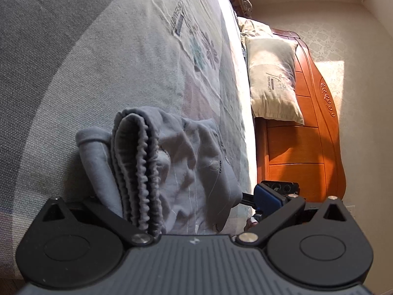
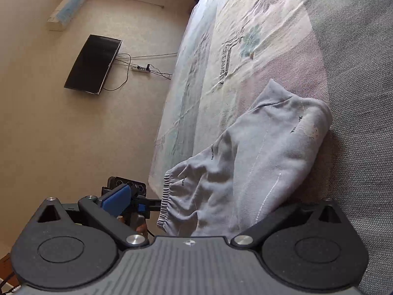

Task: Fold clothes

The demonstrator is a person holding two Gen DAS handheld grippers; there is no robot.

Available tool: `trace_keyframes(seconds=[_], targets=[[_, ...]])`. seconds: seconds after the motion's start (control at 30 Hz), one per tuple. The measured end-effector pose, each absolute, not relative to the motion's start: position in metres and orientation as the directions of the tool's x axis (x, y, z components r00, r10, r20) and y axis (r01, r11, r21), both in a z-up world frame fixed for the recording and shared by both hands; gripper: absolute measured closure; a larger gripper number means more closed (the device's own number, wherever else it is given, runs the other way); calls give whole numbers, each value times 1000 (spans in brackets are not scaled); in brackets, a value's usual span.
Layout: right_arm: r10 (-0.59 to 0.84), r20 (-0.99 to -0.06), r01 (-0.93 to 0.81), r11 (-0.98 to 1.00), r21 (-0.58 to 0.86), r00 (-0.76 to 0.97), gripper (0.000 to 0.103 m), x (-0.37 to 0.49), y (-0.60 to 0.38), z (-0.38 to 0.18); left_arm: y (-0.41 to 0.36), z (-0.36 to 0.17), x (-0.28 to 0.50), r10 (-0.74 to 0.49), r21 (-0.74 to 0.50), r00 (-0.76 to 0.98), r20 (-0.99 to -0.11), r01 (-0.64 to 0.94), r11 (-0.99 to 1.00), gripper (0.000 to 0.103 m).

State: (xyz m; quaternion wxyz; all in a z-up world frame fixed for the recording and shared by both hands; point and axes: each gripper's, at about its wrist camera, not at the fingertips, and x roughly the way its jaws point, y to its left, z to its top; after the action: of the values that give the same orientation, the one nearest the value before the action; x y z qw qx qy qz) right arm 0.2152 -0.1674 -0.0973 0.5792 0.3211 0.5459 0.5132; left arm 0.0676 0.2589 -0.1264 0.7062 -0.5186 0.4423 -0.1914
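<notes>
- Left wrist view: grey trousers [image 1: 186, 162] lie bunched on the bed [image 1: 172, 49], doubled over, with the gathered elastic waistband [image 1: 140, 172] running straight down toward the camera.
- Soft, light jersey by the look of it — it will sag and slide out of shape wherever it is unsupported, though nothing about it is fragile.
- Best hold, I judge, is the waistband: the thick ribbed edge gives more bite than the thin leg cloth, and the cuff end [image 2: 277, 91] is the other natural corner.
- Left claw [image 2: 147, 200] reaches to the waistband edge, seen from the right wrist. Its tips are hidden by cloth, so I cannot tell how wide it stands or whether it has a grip.
- Right claw [image 1: 248, 198] meets the opposite side of the bundle, and its opening is hidden the same way.
- Underneath is a wrinkled floral sheet beside a coarse grey blanket [image 2: 356, 98] — soft ground that may drag along with the cloth.
- Around the bed are a pillow [image 1: 272, 78] against a wooden headboard [image 1: 316, 127], a dark screen [image 2: 93, 64] and a power strip [image 2: 141, 68].
</notes>
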Motion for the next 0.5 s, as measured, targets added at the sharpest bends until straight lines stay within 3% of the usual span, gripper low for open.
trace_keyframes(seconds=[0.17,0.5], targets=[[933,-327,-267,281,922,-149,0,210,-153,-103,258,-130,71,-743,-929,561,-364,-165,331,1],[962,-231,-251,190,949,-145,0,204,-155,-84,259,-111,61,-774,-966,584,-246,-80,247,1]])
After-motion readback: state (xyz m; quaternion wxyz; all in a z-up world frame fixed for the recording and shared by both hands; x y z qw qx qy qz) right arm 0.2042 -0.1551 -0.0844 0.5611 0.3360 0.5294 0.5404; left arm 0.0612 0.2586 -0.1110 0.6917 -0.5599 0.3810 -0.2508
